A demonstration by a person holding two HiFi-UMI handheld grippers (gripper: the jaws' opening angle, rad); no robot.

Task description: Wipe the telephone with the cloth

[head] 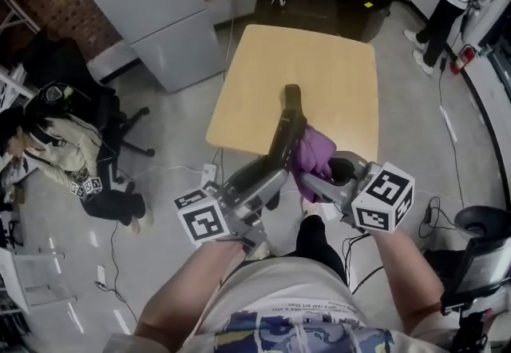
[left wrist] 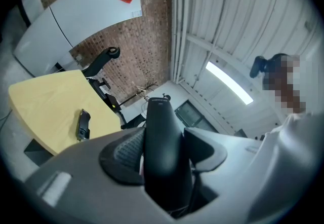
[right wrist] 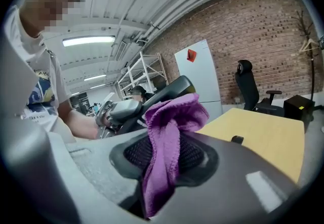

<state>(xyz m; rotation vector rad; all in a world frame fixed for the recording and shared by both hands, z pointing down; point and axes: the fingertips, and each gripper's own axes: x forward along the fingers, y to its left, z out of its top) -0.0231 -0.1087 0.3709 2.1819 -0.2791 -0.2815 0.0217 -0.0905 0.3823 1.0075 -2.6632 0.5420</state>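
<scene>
mid-wipe i'd say. left gripper is clamped on the telephone, which sticks out ahead of it. right gripper pinches the cloth, bunched at its tips against the handset. next move: drag the cloth along it, keeping contact.

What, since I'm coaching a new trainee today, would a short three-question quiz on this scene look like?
1. True or false: the right tool is shut on the purple cloth.
2. What does the left tool grip? A) black handset B) mug C) pen
3. Fill in: the small dark object lies on the wooden ____.

Key: 1 true; 2 A; 3 table.
</scene>
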